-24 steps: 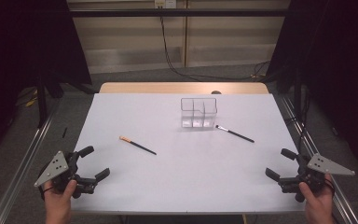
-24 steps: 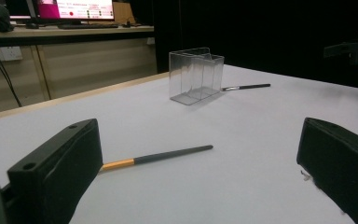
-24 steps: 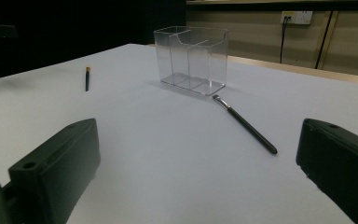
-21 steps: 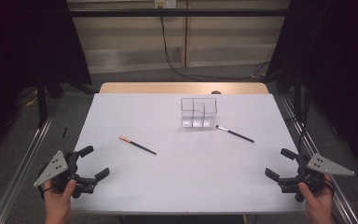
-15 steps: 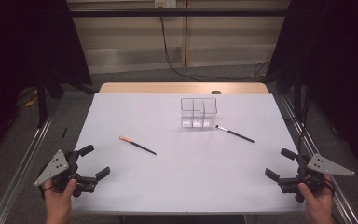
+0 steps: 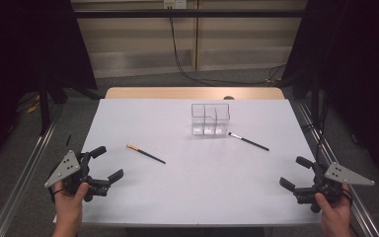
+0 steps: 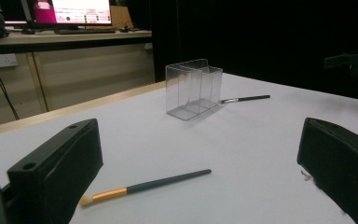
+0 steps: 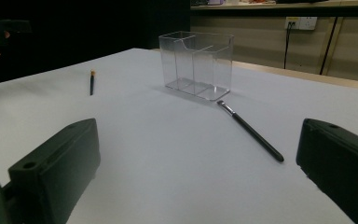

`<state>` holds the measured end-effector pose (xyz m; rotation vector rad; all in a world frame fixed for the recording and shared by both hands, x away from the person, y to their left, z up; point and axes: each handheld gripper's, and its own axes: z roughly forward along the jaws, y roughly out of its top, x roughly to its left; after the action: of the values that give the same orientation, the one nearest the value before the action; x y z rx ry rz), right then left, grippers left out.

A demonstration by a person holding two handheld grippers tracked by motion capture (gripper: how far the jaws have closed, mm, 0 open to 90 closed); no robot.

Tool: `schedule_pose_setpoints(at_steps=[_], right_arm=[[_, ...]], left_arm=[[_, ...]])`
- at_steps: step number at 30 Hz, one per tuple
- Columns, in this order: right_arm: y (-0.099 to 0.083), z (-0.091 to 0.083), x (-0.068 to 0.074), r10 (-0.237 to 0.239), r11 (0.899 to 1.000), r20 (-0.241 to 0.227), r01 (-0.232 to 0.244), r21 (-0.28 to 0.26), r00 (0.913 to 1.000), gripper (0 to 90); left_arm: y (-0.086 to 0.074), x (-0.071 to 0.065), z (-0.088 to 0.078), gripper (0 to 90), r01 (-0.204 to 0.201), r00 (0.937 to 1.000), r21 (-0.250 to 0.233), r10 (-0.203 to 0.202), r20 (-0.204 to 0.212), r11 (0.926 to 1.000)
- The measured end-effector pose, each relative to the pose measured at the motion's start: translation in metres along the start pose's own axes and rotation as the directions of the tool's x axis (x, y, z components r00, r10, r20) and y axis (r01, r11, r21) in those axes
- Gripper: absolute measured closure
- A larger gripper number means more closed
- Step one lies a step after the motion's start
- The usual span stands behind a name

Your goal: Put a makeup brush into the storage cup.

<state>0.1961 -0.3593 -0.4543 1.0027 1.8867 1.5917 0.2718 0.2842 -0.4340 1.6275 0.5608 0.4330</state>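
Observation:
A clear plastic organiser [image 6: 210,119] with compartments stands upright on the white table [image 6: 192,197], towards the back middle. A dark-handled brush with a gold ferrule and pale tip [image 6: 145,153] lies left of centre. A second dark brush with a silver ferrule [image 6: 248,141] lies just right of the organiser. My left gripper [image 6: 107,162] rests open at the near left edge, nothing between its jaws; the gold brush [image 7: 144,186] lies just ahead of it. My right gripper [image 6: 296,172] sits open at the near right edge, with the silver brush [image 8: 251,130] and organiser [image 8: 196,64] ahead.
A bare wooden strip [image 6: 177,93] runs along the table's far edge. Metal rails [image 6: 24,182] flank both sides of the table. Dark curtains and cables stand behind. In the left gripper view, the other hand's gripper [image 7: 352,61] shows at far right.

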Motion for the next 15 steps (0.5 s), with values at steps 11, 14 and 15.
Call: schedule_pose_setpoints(at_steps=[11, 14, 15], right_arm=[[-0.003, -0.004, 0.006, -0.008, 1.0, -0.002, 0.008, 0.018, 1.0, 0.0], [-0.004, -0.006, 0.006, -0.009, 1.0, 0.001, 0.009, 0.022, 1.0, 0.0], [-0.005, -0.009, 0.006, -0.006, 1.0, 0.009, 0.006, 0.024, 0.9999, 0.0]], left_arm=[[0.005, 0.014, 0.039, 0.0, -0.001, 0.9996, -0.005, 0.001, 0.027, 1.0], [0.007, 0.016, 0.045, 0.0, -0.006, 0.9994, -0.009, 0.006, 0.035, 0.9999], [0.007, 0.016, 0.049, 0.0, 0.0, 0.9993, -0.022, 0.001, 0.037, 0.9998]])
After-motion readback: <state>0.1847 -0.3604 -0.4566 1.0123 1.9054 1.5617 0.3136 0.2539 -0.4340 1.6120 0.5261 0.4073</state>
